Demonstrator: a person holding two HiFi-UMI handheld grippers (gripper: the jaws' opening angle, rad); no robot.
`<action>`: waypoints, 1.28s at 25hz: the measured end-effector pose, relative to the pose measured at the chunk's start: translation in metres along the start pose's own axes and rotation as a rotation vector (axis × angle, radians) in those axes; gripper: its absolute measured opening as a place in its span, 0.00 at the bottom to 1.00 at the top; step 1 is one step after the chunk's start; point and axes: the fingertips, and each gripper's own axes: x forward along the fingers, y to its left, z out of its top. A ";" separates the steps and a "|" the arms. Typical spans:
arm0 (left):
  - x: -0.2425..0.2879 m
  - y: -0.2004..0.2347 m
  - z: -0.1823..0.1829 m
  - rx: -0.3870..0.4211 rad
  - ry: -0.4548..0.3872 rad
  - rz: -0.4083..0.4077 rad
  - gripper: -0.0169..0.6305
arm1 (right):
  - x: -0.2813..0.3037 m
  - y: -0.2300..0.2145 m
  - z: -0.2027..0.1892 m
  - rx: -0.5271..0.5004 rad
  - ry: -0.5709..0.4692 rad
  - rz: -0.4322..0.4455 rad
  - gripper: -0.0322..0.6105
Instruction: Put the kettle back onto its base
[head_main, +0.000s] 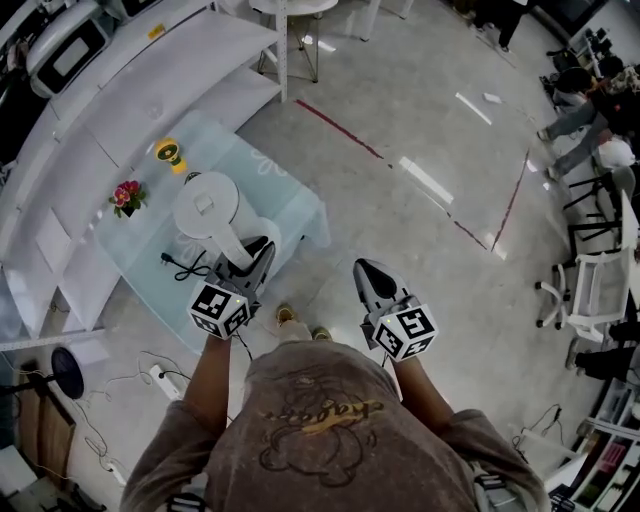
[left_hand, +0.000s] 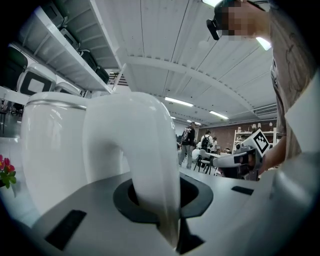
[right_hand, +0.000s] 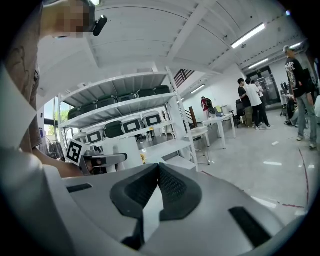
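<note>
A white kettle (head_main: 205, 212) hangs low over a glass table (head_main: 285, 195) at the left of the head view. My left gripper (head_main: 256, 250) is shut on its curved white handle (left_hand: 147, 165), which runs down between the jaws, with the kettle body (left_hand: 50, 145) just beyond. I cannot make out the base; a black cord (head_main: 183, 265) lies on the table beside the kettle. My right gripper (head_main: 366, 274) hovers over the floor to the right of the table, shut with nothing in it, its black pads (right_hand: 172, 187) meeting at the tips.
A small red flower (head_main: 126, 195) and a yellow object (head_main: 168, 152) stand on the table's far side. White shelving (head_main: 130, 80) runs behind it. A power strip (head_main: 160, 378) and cables lie on the floor at the left. Chairs and people are at the far right.
</note>
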 end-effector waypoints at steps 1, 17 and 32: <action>0.004 0.002 -0.005 -0.004 0.008 -0.002 0.14 | 0.000 -0.002 0.000 0.001 0.004 -0.005 0.05; 0.046 0.026 -0.072 -0.026 0.091 -0.062 0.14 | 0.011 -0.015 -0.019 -0.010 0.091 -0.057 0.05; 0.054 0.017 -0.088 0.048 0.075 -0.063 0.14 | 0.006 -0.020 -0.038 -0.007 0.156 -0.067 0.05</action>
